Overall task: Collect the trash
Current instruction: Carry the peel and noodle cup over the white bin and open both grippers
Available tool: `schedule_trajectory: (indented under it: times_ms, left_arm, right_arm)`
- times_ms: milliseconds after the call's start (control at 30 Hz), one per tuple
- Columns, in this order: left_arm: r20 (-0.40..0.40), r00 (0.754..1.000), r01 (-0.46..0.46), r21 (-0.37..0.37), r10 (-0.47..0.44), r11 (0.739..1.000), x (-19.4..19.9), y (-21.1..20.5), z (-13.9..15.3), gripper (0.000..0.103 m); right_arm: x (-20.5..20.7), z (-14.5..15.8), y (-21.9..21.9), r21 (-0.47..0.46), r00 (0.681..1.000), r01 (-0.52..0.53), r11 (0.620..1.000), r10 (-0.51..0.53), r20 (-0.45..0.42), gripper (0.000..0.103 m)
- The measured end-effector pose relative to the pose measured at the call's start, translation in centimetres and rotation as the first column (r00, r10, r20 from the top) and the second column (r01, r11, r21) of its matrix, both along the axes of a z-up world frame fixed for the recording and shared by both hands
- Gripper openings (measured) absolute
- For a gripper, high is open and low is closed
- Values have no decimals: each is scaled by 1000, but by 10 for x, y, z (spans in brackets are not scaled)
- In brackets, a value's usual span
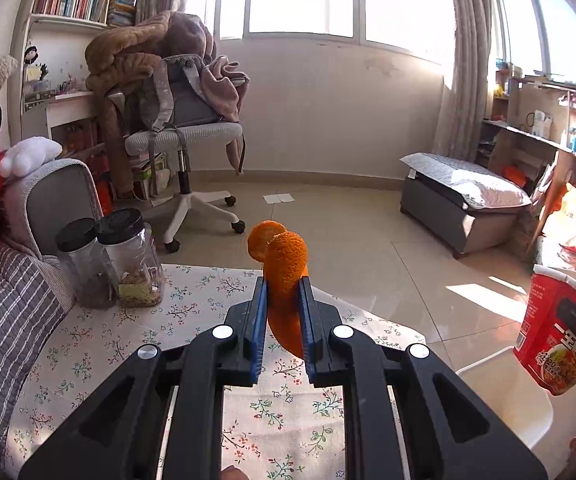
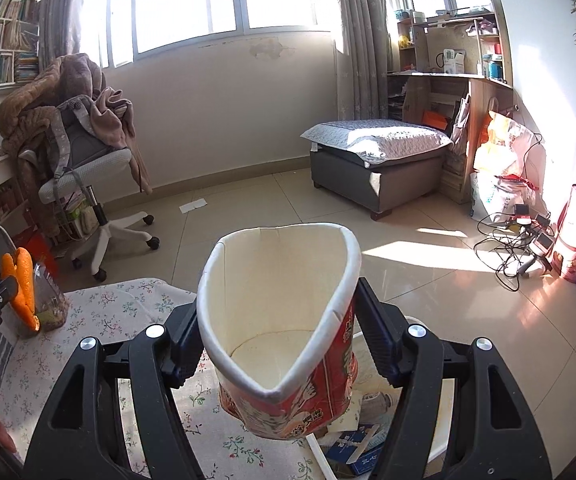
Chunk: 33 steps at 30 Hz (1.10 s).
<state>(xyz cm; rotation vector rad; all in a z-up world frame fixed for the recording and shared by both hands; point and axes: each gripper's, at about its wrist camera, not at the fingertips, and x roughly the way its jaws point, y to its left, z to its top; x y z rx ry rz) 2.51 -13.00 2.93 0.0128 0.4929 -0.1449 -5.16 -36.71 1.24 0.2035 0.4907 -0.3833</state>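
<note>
My left gripper (image 1: 282, 288) is shut on an orange peel (image 1: 285, 264) and holds it above the floral tablecloth (image 1: 99, 360). The peel also shows at the left of the right wrist view (image 2: 25, 284). My right gripper (image 2: 277, 300) is shut on an empty red instant-noodle cup (image 2: 275, 344), squeezing it out of round, above a white trash bin (image 2: 372, 440) that holds paper and a blue box. The cup shows at the right edge of the left wrist view (image 1: 556, 332), with the bin's rim (image 1: 528, 412) below it.
Two black-lidded plastic jars (image 1: 127, 260) stand at the table's far left corner beside a grey sofa arm (image 1: 59, 200). An office chair draped with blankets (image 1: 183, 120), a grey ottoman (image 1: 460, 200), and cables on the floor (image 2: 516, 240) lie beyond.
</note>
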Motion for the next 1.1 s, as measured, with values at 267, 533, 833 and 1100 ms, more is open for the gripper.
schedule_trajectory:
  times_ms: [267, 533, 833, 1100]
  left_arm:
    - [-1, 995, 101, 9, -101, 995, -11, -51, 0, 16]
    - [-28, 973, 228, 9, -227, 974, -23, -111, -4, 16]
    - [-47, 917, 396, -18, -396, 918, -44, -190, 3, 16]
    - [-101, 864, 494, -27, -494, 869, -58, -245, -2, 16]
  right_arm:
    - [-14, -12, -61, 42, 992, 124, 991, -123, -38, 65]
    - [-20, -37, -103, 104, 974, 187, 977, -170, -150, 83]
    - [-64, -29, -147, 125, 937, 345, 930, -334, -102, 90]
    - [-99, -22, -180, 135, 873, 487, 863, -480, -84, 96]
